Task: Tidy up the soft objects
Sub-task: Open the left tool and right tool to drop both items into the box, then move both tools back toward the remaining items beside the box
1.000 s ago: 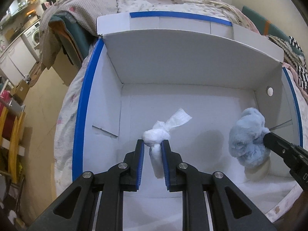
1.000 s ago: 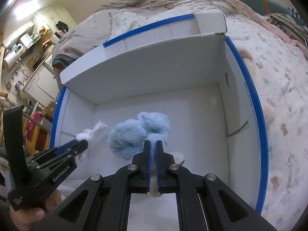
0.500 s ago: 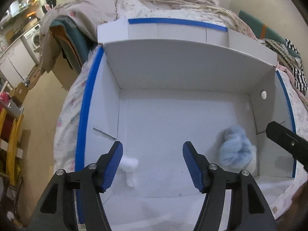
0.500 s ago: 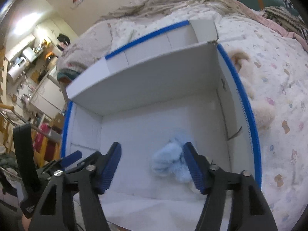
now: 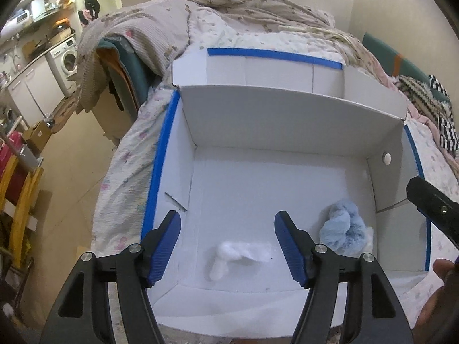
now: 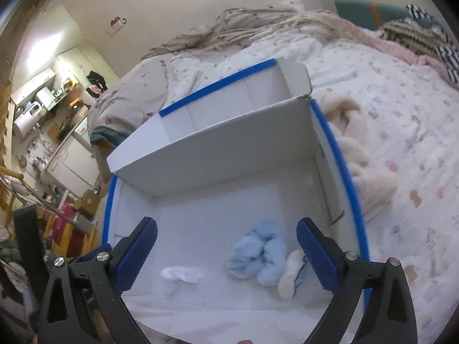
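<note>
A white cardboard box [image 5: 258, 114] with blue-taped edges sits open on the bed; it also shows in the right wrist view [image 6: 229, 154]. A white knotted cloth [image 5: 229, 256] lies on the box floor near the front, also seen from the right wrist [image 6: 182, 273]. A fluffy light-blue soft toy [image 5: 342, 228] lies at the right of the box floor [image 6: 258, 255], with a cream piece [image 6: 289, 272] beside it. My left gripper [image 5: 228, 246] is open and empty above the white cloth. My right gripper [image 6: 226, 252] is open and empty above the blue toy.
A cream fluffy item [image 6: 361, 154] lies on the patterned bedspread [image 6: 401, 120] right of the box. Crumpled blankets [image 5: 200, 17] lie behind the box. The bed's left edge drops to the floor [image 5: 71, 172]. Striped and knitted fabric [image 5: 430, 100] lies at the far right.
Both grippers opened and let go: the white cloth and the blue toy dropped to the box floor. Both grippers have pulled back and up from the box.
</note>
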A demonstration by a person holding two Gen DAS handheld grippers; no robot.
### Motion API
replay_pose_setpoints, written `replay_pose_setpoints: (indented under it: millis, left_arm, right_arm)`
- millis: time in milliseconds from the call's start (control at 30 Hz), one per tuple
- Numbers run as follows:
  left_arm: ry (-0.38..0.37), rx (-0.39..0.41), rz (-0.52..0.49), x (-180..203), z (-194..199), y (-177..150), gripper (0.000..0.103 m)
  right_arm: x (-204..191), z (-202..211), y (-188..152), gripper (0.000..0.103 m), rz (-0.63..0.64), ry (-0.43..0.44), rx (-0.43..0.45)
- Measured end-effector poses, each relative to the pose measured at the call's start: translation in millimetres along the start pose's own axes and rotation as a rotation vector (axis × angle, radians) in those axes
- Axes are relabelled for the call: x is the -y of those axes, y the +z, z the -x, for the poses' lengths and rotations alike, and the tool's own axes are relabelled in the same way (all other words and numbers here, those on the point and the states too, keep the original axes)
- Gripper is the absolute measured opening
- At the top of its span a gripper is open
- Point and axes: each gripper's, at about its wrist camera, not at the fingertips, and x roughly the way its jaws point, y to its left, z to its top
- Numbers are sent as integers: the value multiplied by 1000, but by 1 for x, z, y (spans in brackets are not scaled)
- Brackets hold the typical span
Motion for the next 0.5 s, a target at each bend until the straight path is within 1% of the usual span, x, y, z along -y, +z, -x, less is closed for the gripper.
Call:
replay_pose_setpoints:
  millis: [100,200,300,500]
  left_arm:
    - [24,16,-4,-2,8,-2,65]
    - [44,49,-14,-3,19,-4,65]
    - [54,80,-32,-5,30,-7,67]
    - [57,132,-21,-16,51,-8,69]
  right_arm:
    - [1,3,-2,103,9,-31,22]
    - [-2,14,-6,103,68,-91,92]
    - [-7,27,-9,103,117,-112,142]
    - [-8,46,-19,103,132,-120,153]
